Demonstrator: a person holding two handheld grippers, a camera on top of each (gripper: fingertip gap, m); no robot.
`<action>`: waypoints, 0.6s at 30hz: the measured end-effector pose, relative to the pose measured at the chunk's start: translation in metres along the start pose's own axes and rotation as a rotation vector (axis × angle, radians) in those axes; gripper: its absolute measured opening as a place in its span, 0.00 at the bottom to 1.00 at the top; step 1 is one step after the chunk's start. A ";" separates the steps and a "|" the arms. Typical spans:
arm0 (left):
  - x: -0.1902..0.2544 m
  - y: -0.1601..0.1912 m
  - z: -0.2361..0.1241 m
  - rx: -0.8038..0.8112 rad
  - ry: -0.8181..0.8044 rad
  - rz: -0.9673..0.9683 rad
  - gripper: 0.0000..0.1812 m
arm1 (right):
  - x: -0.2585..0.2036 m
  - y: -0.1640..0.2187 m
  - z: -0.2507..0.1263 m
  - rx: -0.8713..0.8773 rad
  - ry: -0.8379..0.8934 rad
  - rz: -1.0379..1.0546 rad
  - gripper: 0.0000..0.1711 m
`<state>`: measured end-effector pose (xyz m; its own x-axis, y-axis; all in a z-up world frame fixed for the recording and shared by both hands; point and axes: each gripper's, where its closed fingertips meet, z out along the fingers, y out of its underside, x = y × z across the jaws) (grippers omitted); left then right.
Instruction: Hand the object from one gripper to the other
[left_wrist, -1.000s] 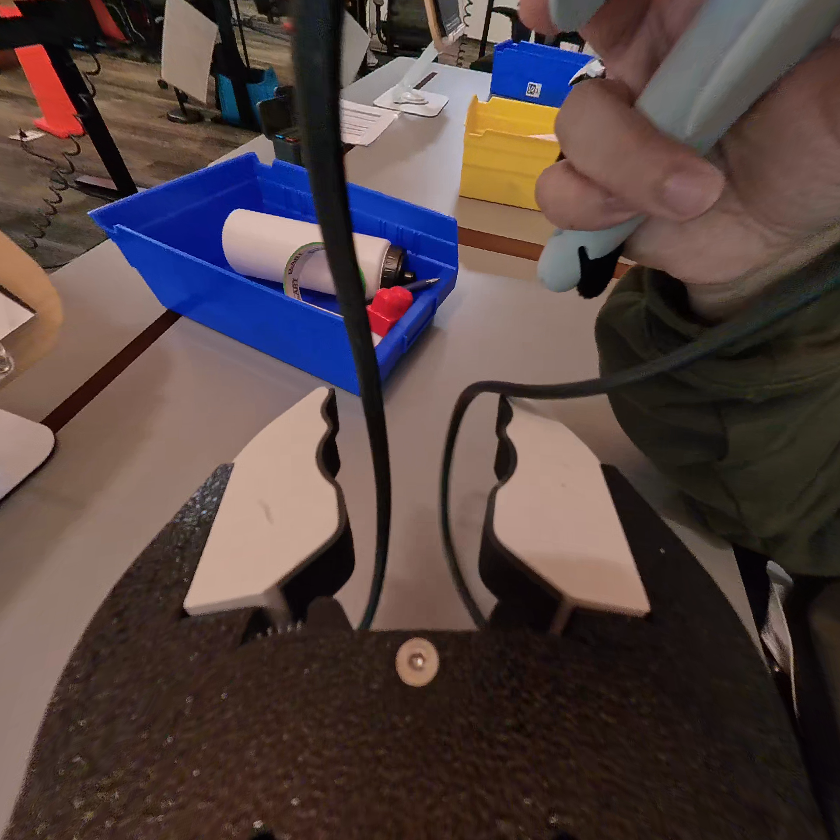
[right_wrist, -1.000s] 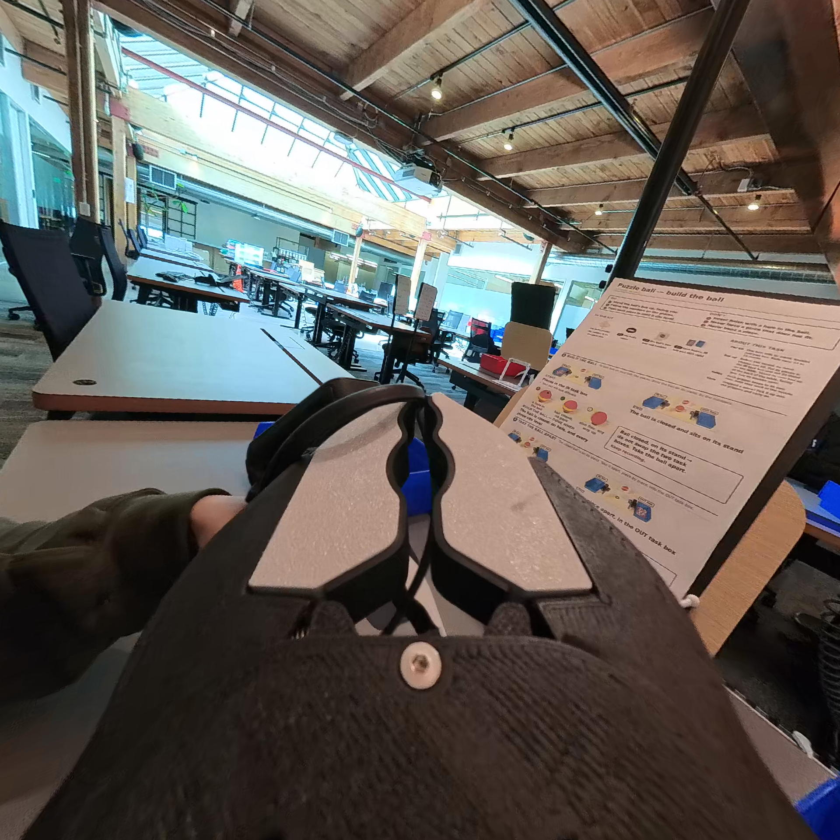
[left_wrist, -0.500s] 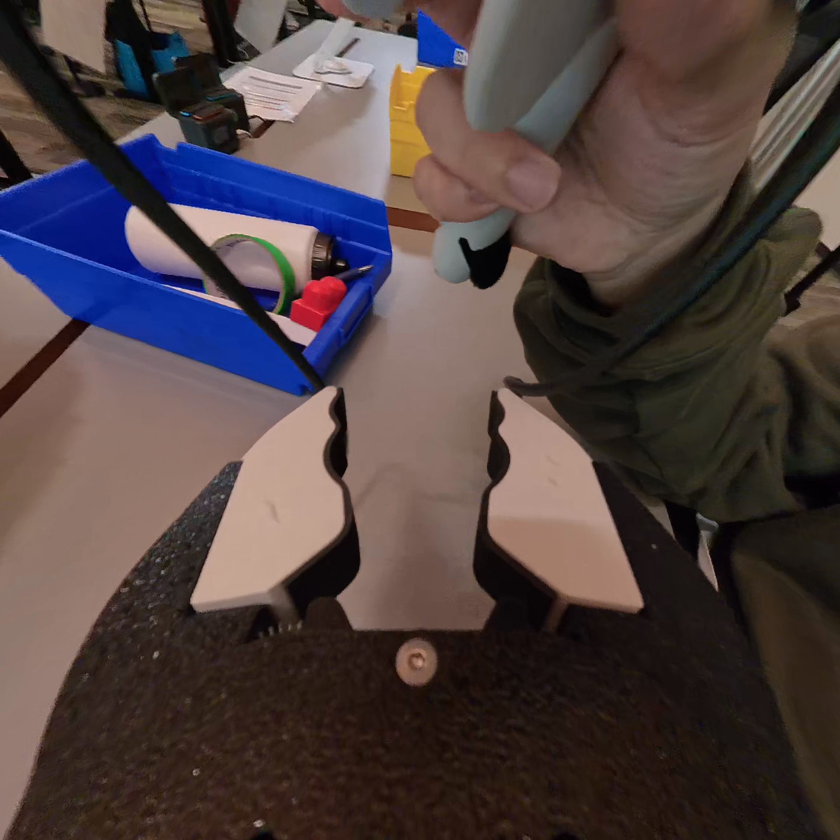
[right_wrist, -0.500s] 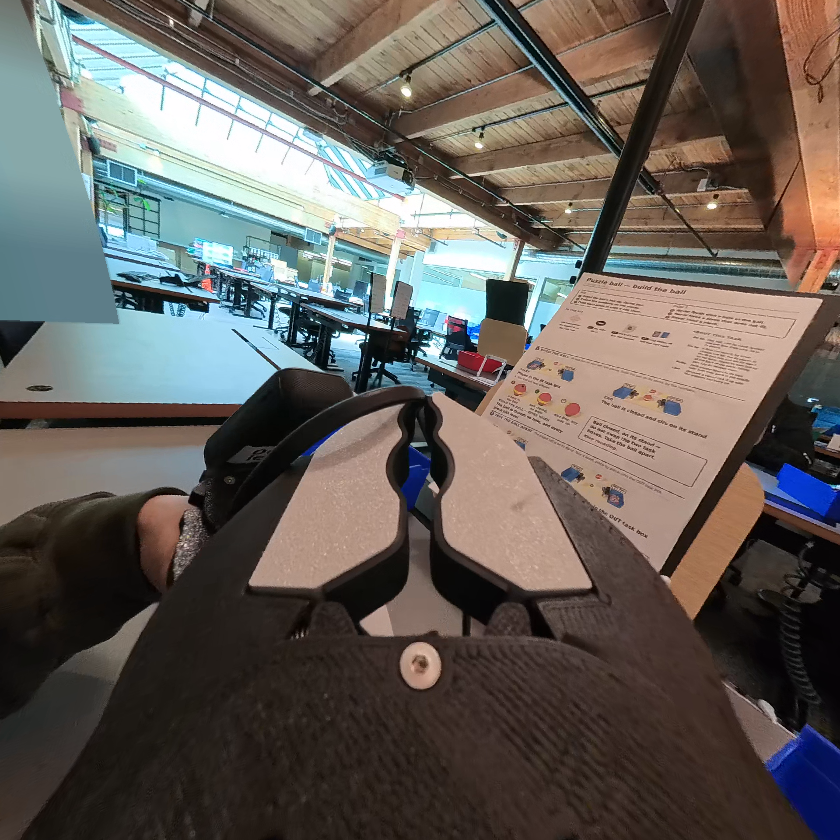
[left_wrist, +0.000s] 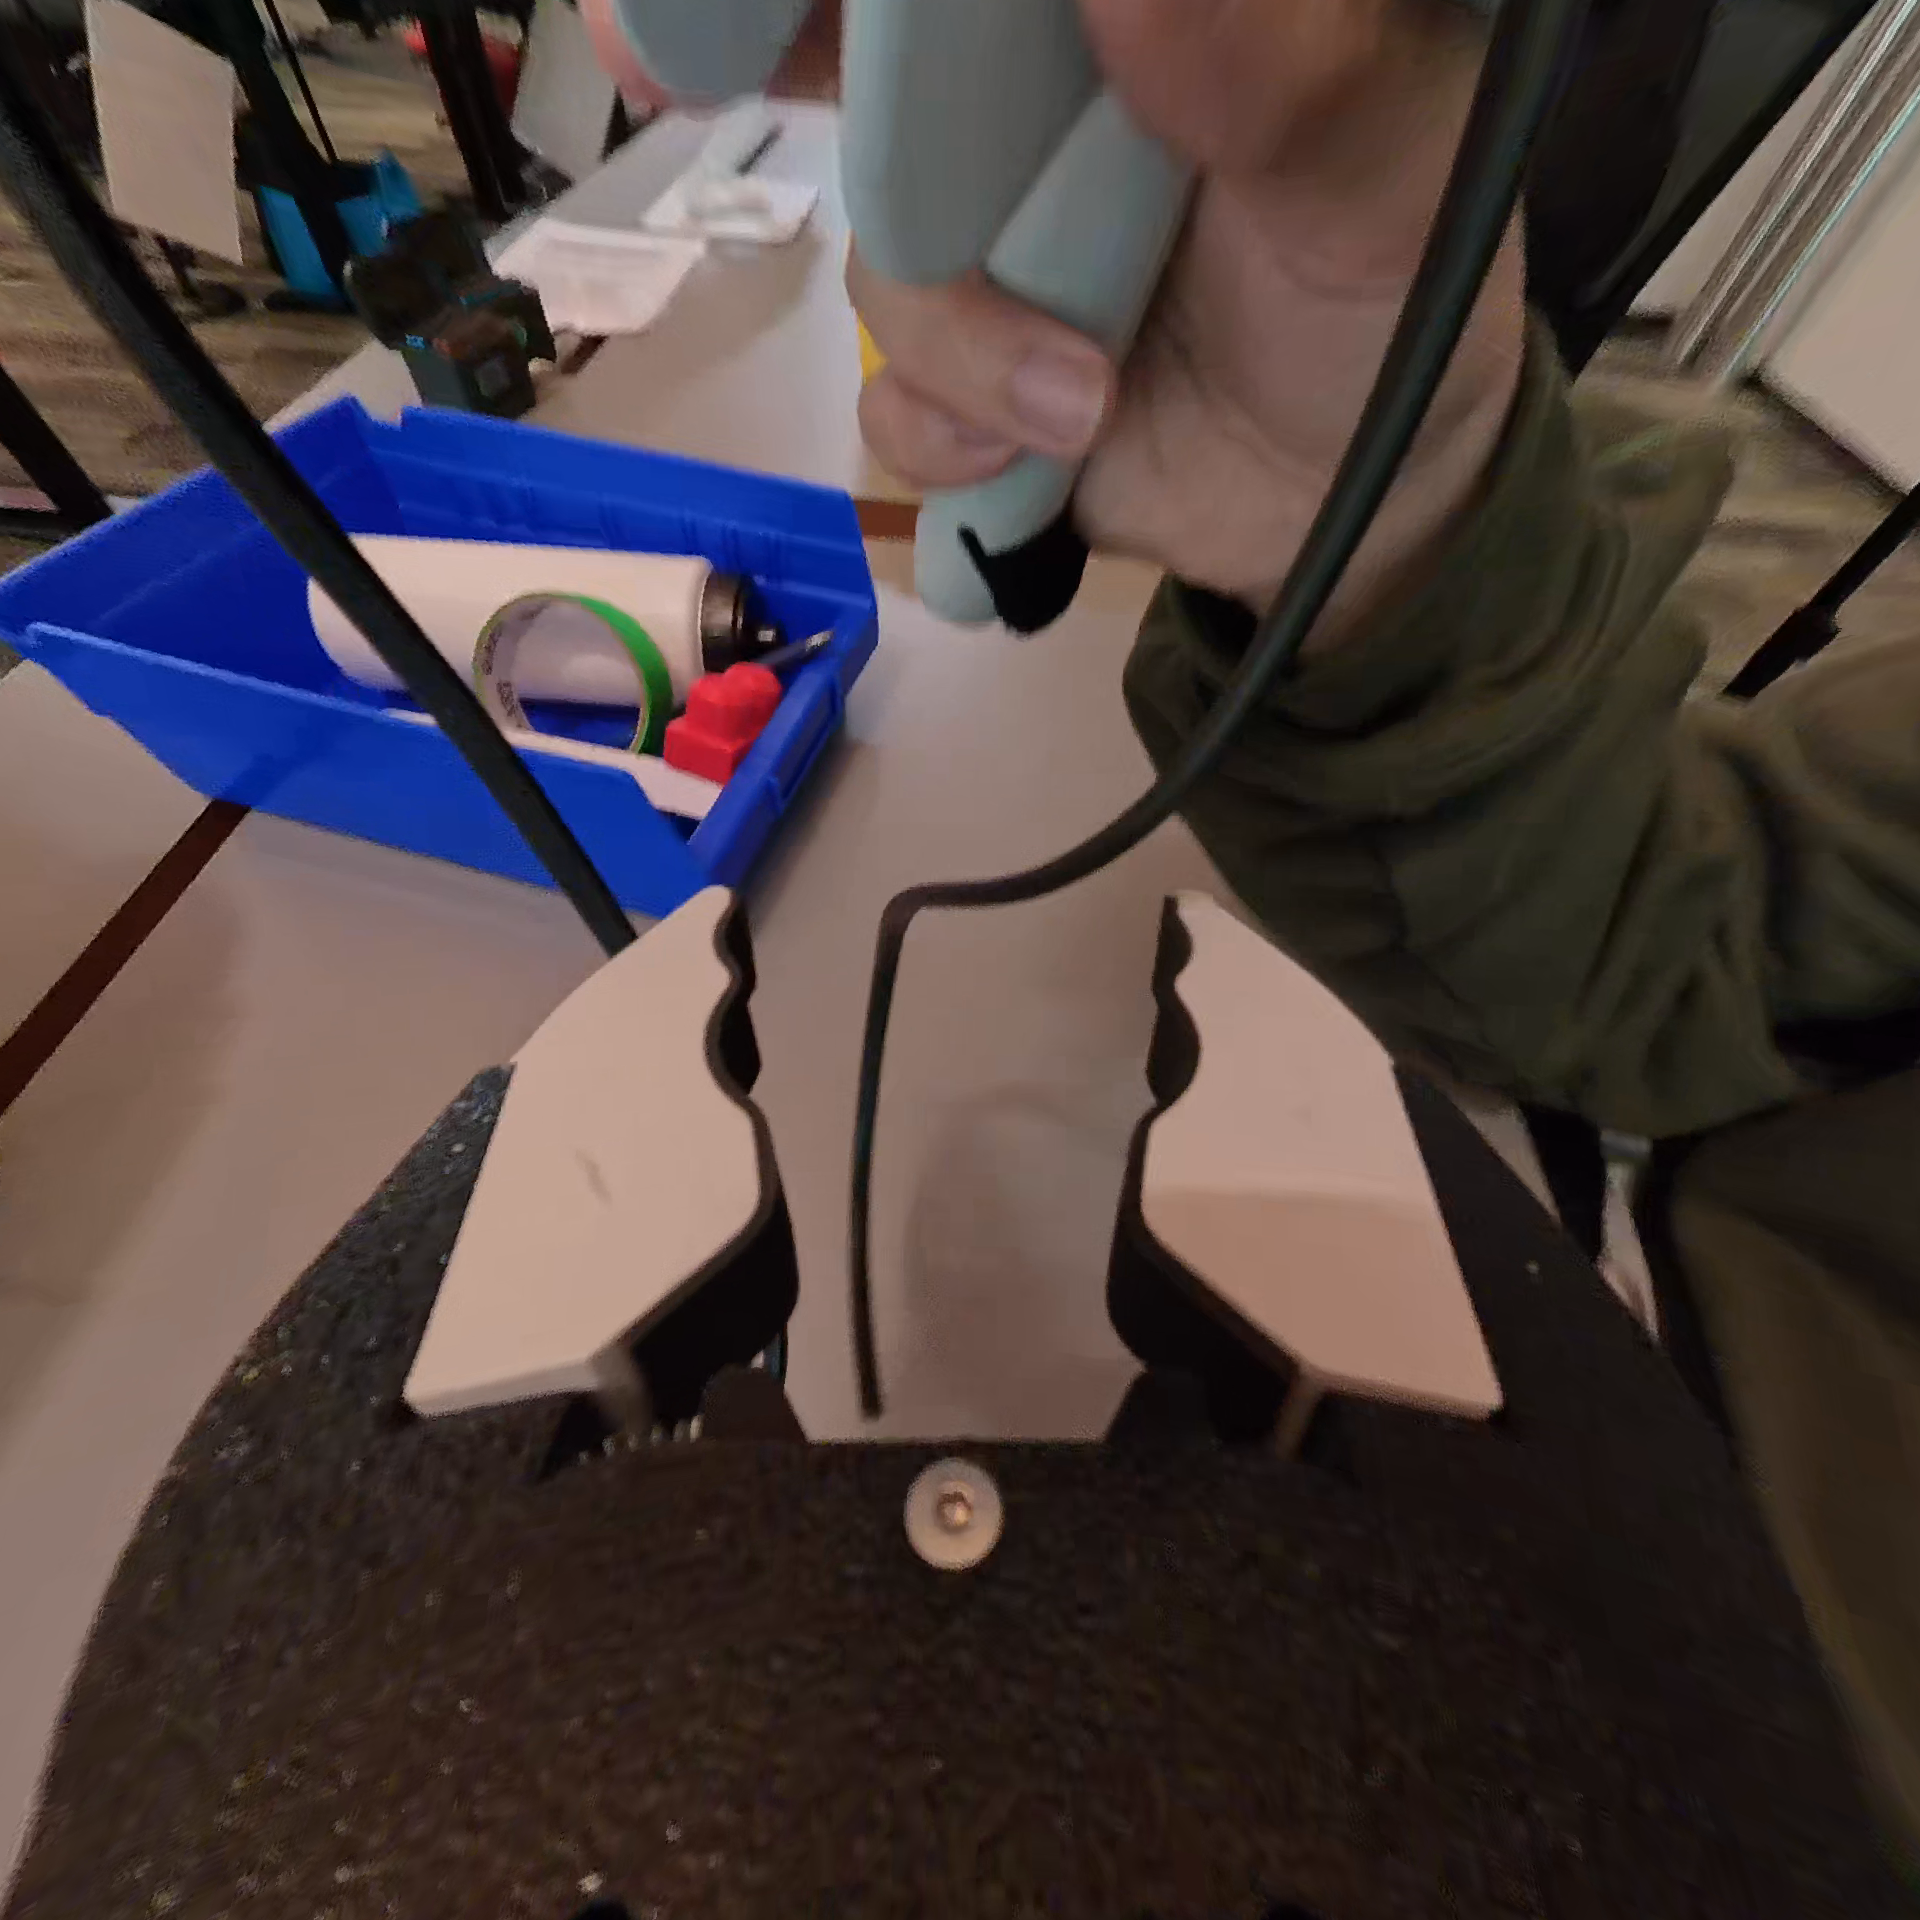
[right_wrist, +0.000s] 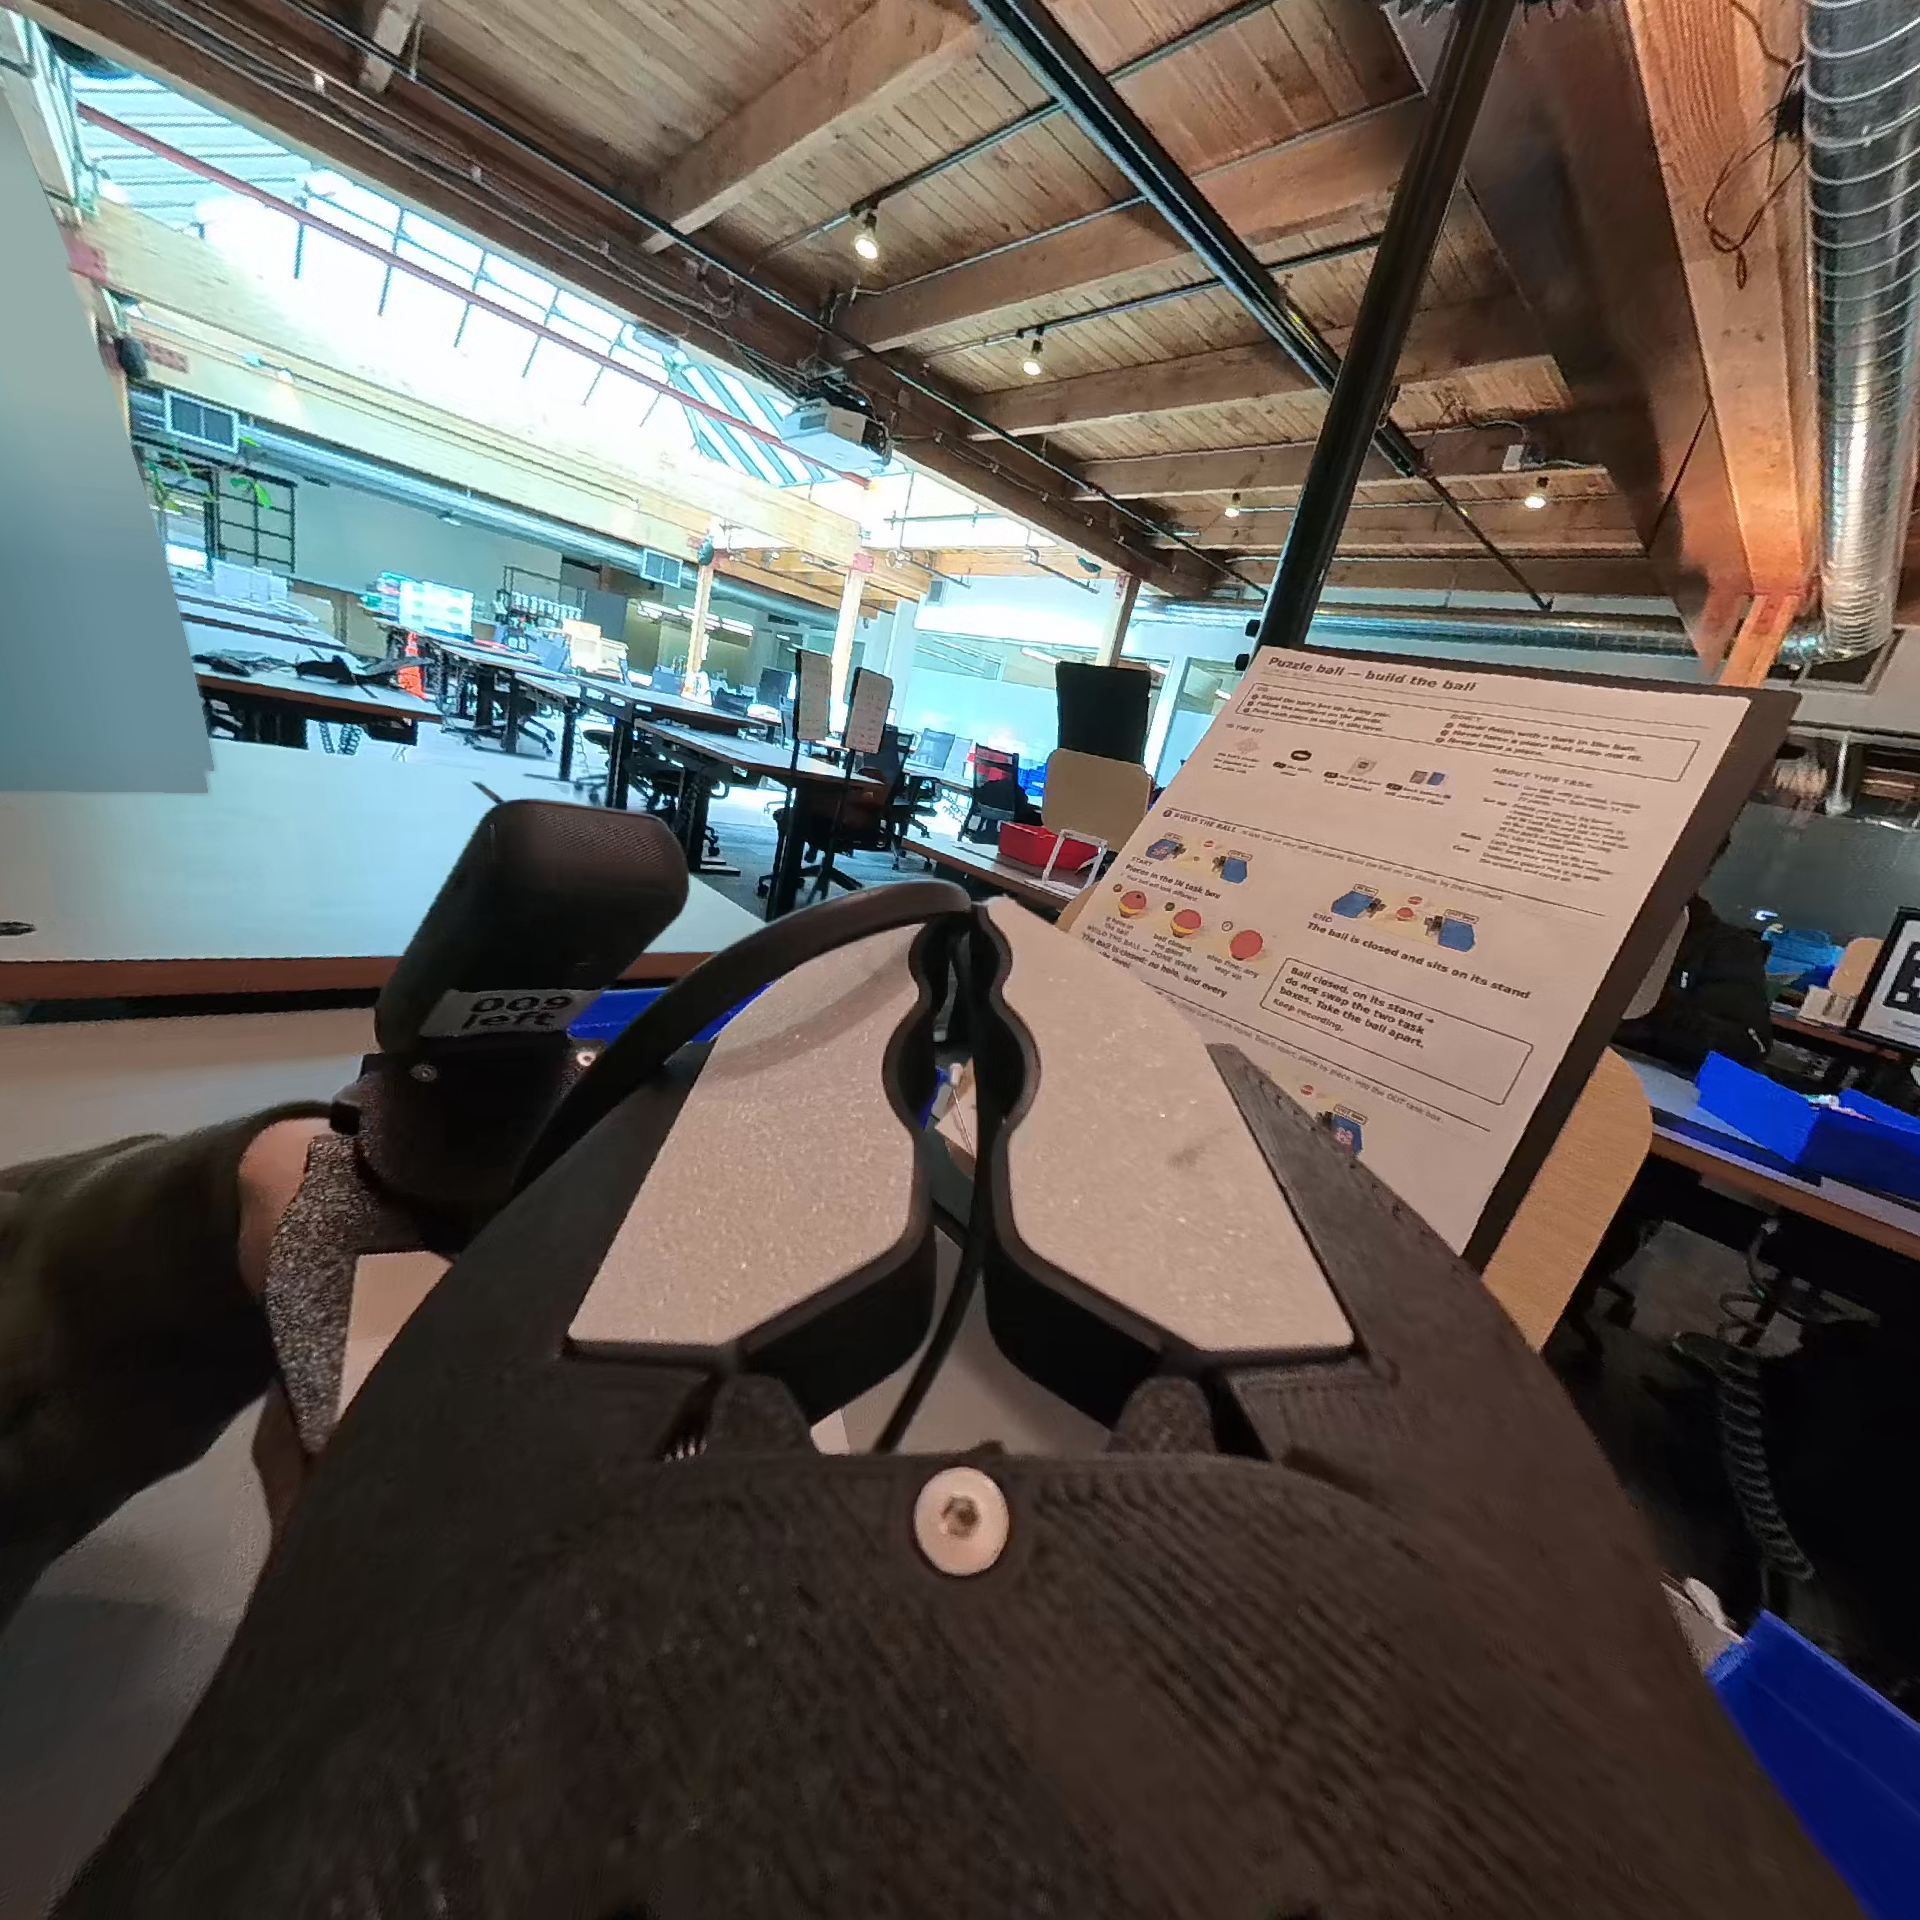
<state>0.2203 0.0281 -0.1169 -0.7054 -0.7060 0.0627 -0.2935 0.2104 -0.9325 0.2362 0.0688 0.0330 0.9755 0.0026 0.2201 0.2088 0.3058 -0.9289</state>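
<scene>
While the right gripper (right_wrist: 971, 920) is pinched tight on the black cable (right_wrist: 727, 956), the left gripper (left_wrist: 951, 906) sits wide apart with nothing in its grip. So the cable is with the right one only. It loops in from the side, gets nipped right at the tips of the closed fingers, then drops down through the gap behind them.

From the left wrist view, the same cable (left_wrist: 868, 1143) runs lengthwise down the middle of the open fingers, and as far as I can tell it touches neither pad. That gripper hangs over the grey table (left_wrist: 312, 1039), just on the near side of the blue bin (left_wrist: 312, 769).

Inside the bin there's a white tube (left_wrist: 582, 592) lying on its side, a roll of green tape (left_wrist: 497, 681) leaning against it, and a red block (left_wrist: 722, 717) tucked in the bin's near right corner.

Up and to the right of the bin, a hand (left_wrist: 1195, 343) in an olive sleeve (left_wrist: 1455, 831) clutches a pale grey-green handle (left_wrist: 1081, 208), a bit motion-blurred. The cable climbs past that wrist.

Well right of the bin in the right wrist view, a printed instruction board (right_wrist: 1455, 883) stands tilted back.
</scene>
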 end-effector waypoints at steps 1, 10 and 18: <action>0.002 -0.005 0.001 0.025 0.015 -0.022 0.36 | -0.001 0.000 0.000 0.003 -0.005 0.003 0.02; -0.018 0.002 -0.008 -0.043 -0.112 -0.003 0.03 | 0.003 0.002 -0.001 -0.022 0.029 -0.047 0.02; -0.053 -0.004 -0.023 0.031 -0.289 -0.014 0.03 | -0.024 0.014 0.005 -0.114 -0.113 -0.056 0.02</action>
<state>0.2438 0.0802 -0.1085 -0.4869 -0.8731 -0.0240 -0.2794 0.1817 -0.9428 0.2153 0.0778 0.0166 0.9492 0.0977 0.2990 0.2758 0.1987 -0.9404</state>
